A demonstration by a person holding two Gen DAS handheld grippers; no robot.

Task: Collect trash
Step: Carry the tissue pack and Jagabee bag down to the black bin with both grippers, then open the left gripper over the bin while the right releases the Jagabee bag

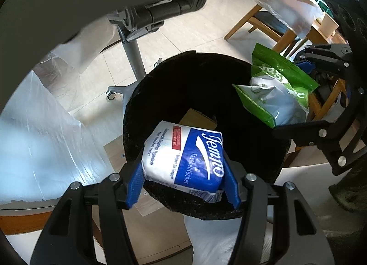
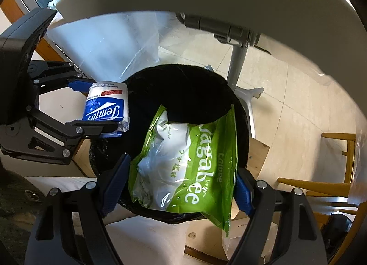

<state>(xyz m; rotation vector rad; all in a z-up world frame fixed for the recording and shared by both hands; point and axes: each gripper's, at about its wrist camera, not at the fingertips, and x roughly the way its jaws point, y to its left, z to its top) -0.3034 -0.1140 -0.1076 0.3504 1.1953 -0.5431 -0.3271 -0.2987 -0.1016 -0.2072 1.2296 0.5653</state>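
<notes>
While both pieces of trash are carried over the bin, the release is judged to be the step in hand. Nearest the left wrist camera, the left gripper [image 1: 183,182] is seen clamped on a blue and white tissue pack [image 1: 183,161], the blue pads [image 1: 135,187] pressed against its two short ends, so that its long axis runs across from finger to finger. In the right wrist view, the right gripper [image 2: 179,187] is closed on a green snack bag [image 2: 190,166], which is pinched across its width near its lower part and fans out forward, its long axis lying along the fingers. Directly beyond and below both loads, the black-lined trash bin [image 1: 137,109] is found, its round mouth wide and dark, with a brown cardboard piece [image 1: 199,118] visible inside. The snack bag is held well over the opening; the tissue pack hangs at the near rim, only partly over the mouth as far as can be judged. A small forward shift of the left load may therefore be needed before it is let go, lest it catch on the rim. Farther off, a grey table leg [image 1: 133,51] on castors, clear plastic sheeting [image 1: 45,113] and wooden chairs [image 1: 263,24] are seen on the tiled floor.
</notes>
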